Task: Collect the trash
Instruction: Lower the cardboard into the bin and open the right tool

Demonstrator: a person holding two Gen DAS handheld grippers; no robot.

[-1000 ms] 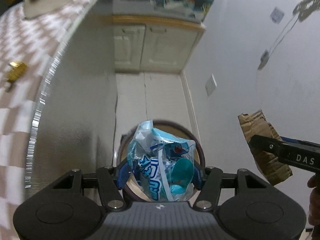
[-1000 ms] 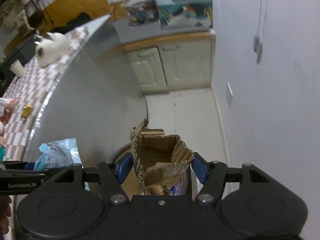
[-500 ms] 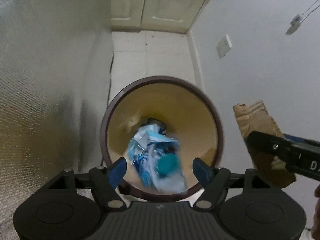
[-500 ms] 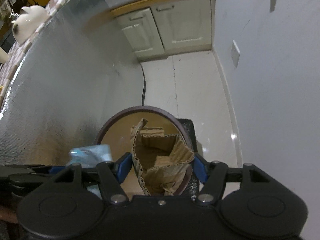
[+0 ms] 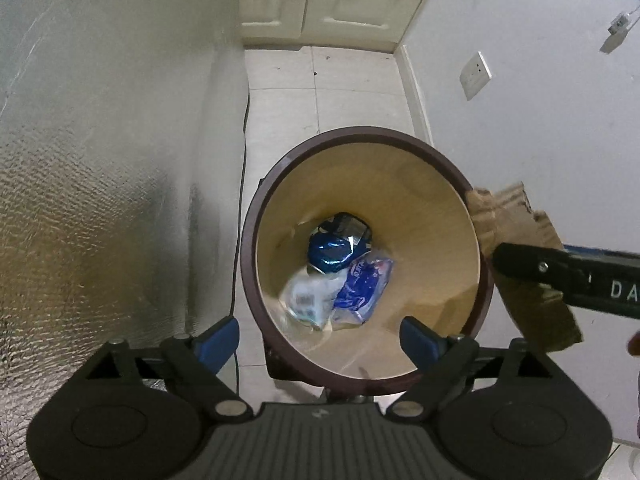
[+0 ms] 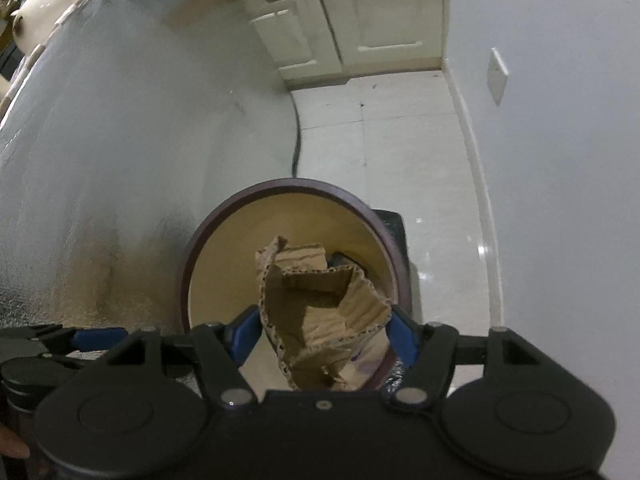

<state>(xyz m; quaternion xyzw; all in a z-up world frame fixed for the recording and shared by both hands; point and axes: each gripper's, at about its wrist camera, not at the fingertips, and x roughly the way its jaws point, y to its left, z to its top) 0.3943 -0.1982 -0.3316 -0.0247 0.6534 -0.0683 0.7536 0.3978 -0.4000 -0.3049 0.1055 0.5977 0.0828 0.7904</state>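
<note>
A round bin with a dark brown rim (image 5: 360,132) and a tan inside stands on the floor below both grippers. A blue-and-white wrapper (image 5: 360,288) lies at its bottom beside a dark blue foil packet (image 5: 330,250). My left gripper (image 5: 320,334) hangs over the bin's near rim, its jaws opening with nothing between them. My right gripper (image 6: 324,336) holds a crumpled piece of brown cardboard (image 6: 320,308) over the bin (image 6: 288,182). Its jaws are opening while the pads still touch the cardboard. In the left wrist view the cardboard (image 5: 512,216) overhangs the bin's right rim.
A silver foil-covered counter side (image 5: 100,160) rises close on the left. A black cable (image 5: 242,200) runs down the tiled floor beside it. White cabinet doors (image 5: 340,0) close off the far end. A white wall with a socket (image 5: 476,74) stands on the right.
The left jaws widened and the blue-and-white wrapper dropped out of them into the bin. Both grippers sank toward the bin and tipped downward. The cardboard stayed in the right gripper.
</note>
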